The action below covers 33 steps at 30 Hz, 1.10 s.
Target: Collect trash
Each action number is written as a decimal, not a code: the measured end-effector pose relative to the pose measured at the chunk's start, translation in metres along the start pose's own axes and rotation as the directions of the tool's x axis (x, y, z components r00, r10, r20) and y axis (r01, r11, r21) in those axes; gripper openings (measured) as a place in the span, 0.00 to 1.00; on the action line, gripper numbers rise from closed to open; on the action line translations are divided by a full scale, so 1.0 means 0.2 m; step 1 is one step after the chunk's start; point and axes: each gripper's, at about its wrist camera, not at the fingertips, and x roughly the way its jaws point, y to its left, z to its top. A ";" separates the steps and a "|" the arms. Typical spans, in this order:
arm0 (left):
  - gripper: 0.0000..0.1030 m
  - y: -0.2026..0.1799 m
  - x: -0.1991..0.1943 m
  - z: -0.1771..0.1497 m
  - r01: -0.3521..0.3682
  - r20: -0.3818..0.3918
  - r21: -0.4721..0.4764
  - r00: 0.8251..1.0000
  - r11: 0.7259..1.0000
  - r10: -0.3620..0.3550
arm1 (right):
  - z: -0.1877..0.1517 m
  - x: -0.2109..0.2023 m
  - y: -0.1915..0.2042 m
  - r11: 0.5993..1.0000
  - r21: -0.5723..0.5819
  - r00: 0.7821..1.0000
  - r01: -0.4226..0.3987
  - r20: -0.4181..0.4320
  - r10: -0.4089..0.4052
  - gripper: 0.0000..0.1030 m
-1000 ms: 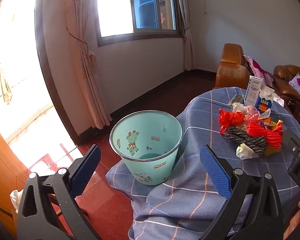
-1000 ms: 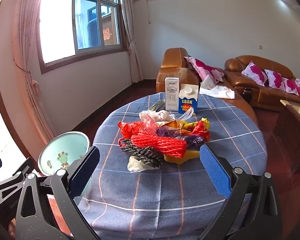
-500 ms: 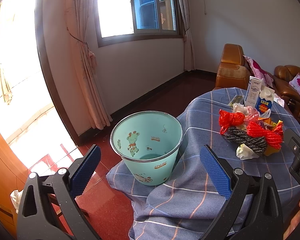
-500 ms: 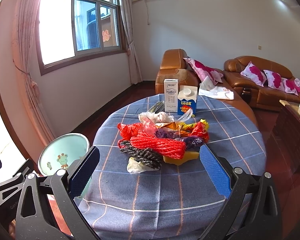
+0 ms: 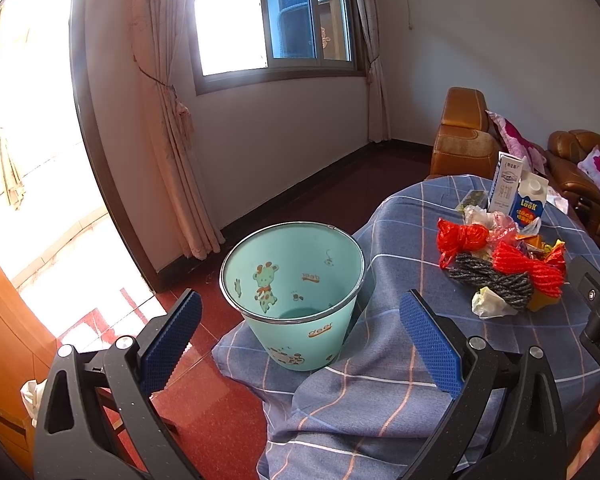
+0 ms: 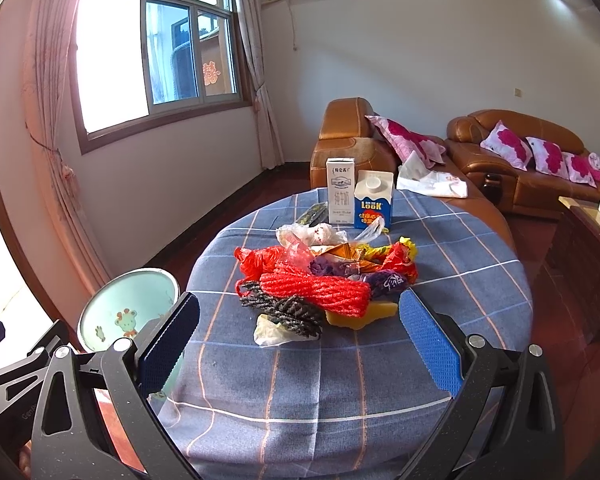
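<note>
Round table (image 6: 480, 240) under blue checked cloth; trash pile heaped mid-table, bin (image 5: 296, 296) at the table's left edge, seemingly perched on draped cloth.

Right gripper (image 6: 300, 344): jaws spread wide, nothing between the blue ribbed pads (image 6: 430, 344). Left gripper (image 5: 300, 344): likewise wide open and empty, aimed at the bin's mouth.

Key relation: pile dead ahead of the right gripper, near and centred between its fingers; from the left wrist view, same pile well off to the right. Right hand judged the nearer and better lined up for a first pick. Bin to the left of the pile, so a carry would run leftward.

Nearest pieces: red cord bundle (image 6: 316, 290), long axis crosswise to the approach, slanting down to the right; dark grey cord bundle (image 6: 284, 310) just in front, touching it, similar slant. Crumpled white plastic scrap (image 6: 270, 334) closest of all.

Materials: cords twisted, coarse, soft, likely to sag when lifted. Red plastic bag (image 6: 258, 260), crinkly foil wrappers (image 6: 380, 264), yellow piece (image 6: 356, 318) tucked under the red cord. Behind the pile, two upright cartons: tall white carton (image 6: 340, 192), blue carton (image 6: 373, 200) with screw cap, side by side.

Bin: pale teal plastic, metal rim, giraffe print, tapered; looks empty.
</note>
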 end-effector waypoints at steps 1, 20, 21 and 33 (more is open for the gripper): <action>0.94 0.00 0.00 0.00 0.001 0.000 0.000 1.000 1.000 -0.001 | 0.00 0.00 0.00 1.000 0.000 1.000 0.001 0.000 -0.001 0.95; 0.94 0.01 0.00 -0.01 0.001 -0.002 0.000 1.000 1.000 -0.001 | -0.02 0.00 0.00 1.000 -0.002 1.000 -0.003 -0.011 0.003 0.95; 0.94 0.01 0.00 -0.01 0.001 -0.002 -0.001 1.000 1.000 -0.001 | -0.02 0.00 0.00 1.000 -0.001 1.000 -0.003 -0.011 0.003 0.95; 0.94 0.00 0.02 -0.02 -0.002 -0.012 0.006 1.000 1.000 0.002 | -0.03 0.02 -0.01 1.000 -0.001 1.000 -0.008 -0.016 0.008 0.95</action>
